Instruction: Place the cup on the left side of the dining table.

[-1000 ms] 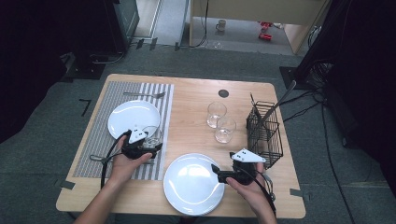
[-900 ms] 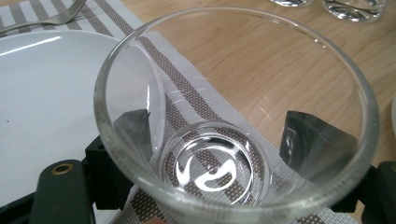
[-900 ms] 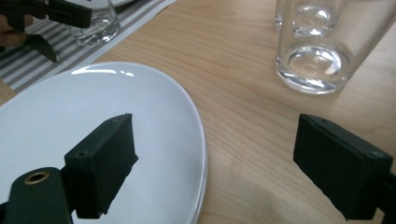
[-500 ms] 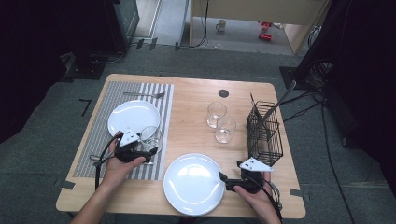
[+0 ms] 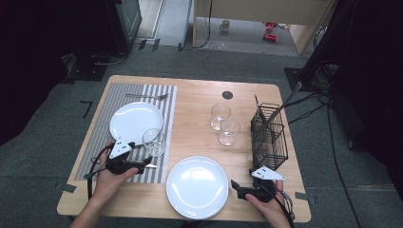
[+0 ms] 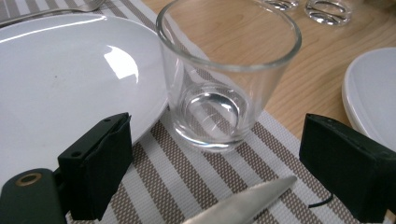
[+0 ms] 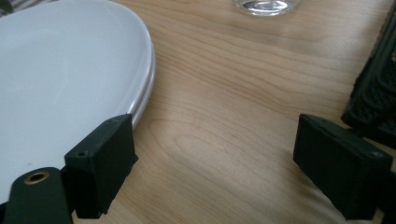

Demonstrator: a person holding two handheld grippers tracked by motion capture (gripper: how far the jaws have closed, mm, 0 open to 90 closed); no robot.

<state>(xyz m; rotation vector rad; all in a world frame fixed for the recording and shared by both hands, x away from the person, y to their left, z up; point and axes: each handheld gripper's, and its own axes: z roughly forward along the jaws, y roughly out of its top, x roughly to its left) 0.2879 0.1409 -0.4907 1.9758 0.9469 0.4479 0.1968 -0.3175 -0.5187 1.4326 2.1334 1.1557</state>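
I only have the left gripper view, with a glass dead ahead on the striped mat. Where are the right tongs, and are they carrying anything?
Observer: The right tongs are open and empty. They are at the table's near right, between the near plate and the wire basket.
Operator: Anything in that basket?
Observer: One long utensil handle leans out of its top, toward the far right.
Operator: From above, are my tongs around the glass?
Observer: No. The left tongs have just been opening and grip nothing. The glass stands upright just past their tips, not between them, beside the far plate.
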